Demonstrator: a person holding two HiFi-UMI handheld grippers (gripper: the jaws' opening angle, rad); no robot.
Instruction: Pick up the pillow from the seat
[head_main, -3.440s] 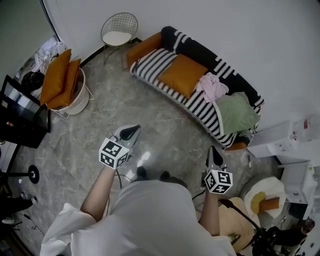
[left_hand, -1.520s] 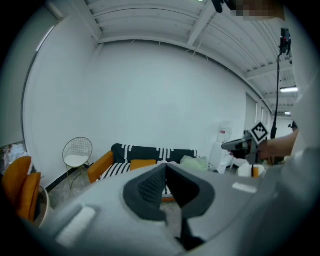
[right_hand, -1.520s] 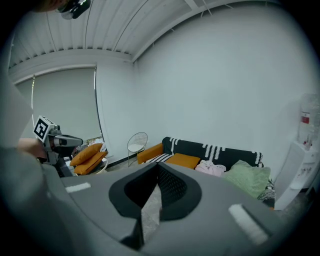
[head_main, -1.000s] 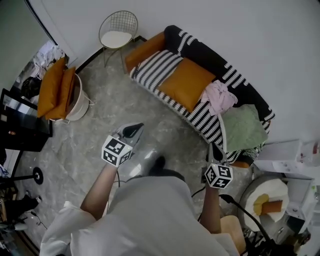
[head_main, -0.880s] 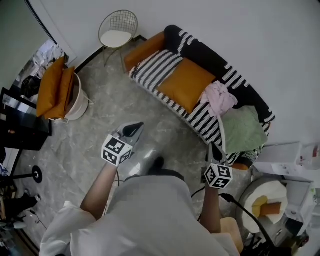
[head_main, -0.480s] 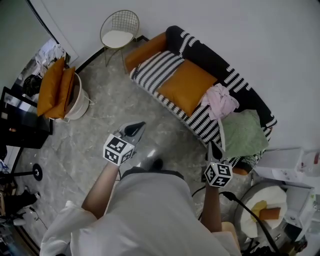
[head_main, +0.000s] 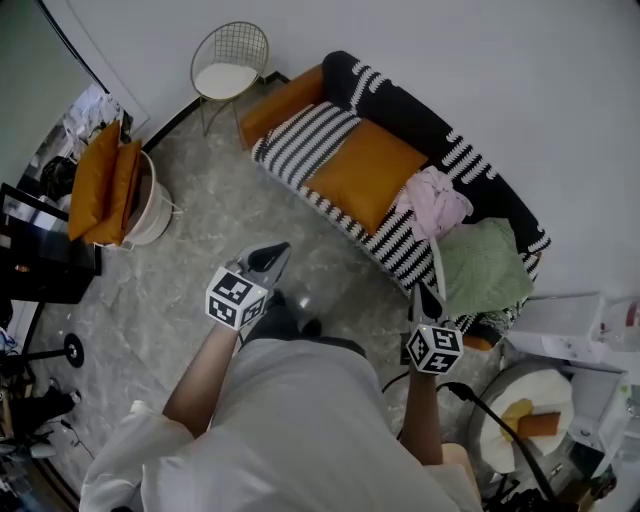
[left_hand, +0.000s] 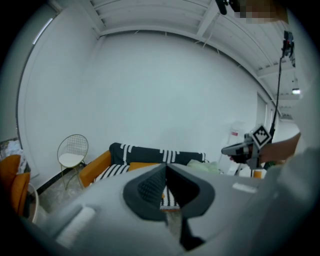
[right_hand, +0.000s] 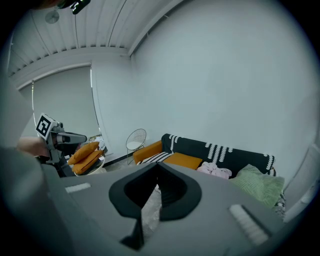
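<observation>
Fingers on the left gripper (left_hand: 166, 167) and the right gripper (right_hand: 157, 166) are closed tight with nothing between them. Both grippers are held out in front of the person and tilted a little downward toward the sofa (head_main: 455, 150). This looks like a carrying pose for the approach, since nothing is within reach yet. The marble floor (head_main: 220, 225) in front of the sofa is bare, so nothing blocks the way in.

The orange pillow (head_main: 365, 172) lies flat on the striped sofa seat, near its middle and well apart from both grippers. Its long front edge faces the open floor, which probably suits a grip from that side.

A crumpled pink garment (head_main: 435, 200) sits on the seat right against the pillow's end; whether it overlaps the corner I cannot tell, but it could drag along on a lift. A green cloth (head_main: 485, 265) covers the sofa's far end beyond the garment.

Past the sofa's orange arm stands a wire chair (head_main: 228, 60). A white basket (head_main: 152, 212) with two more orange cushions (head_main: 100, 178) stands well apart from the sofa, on the chair's side.
</observation>
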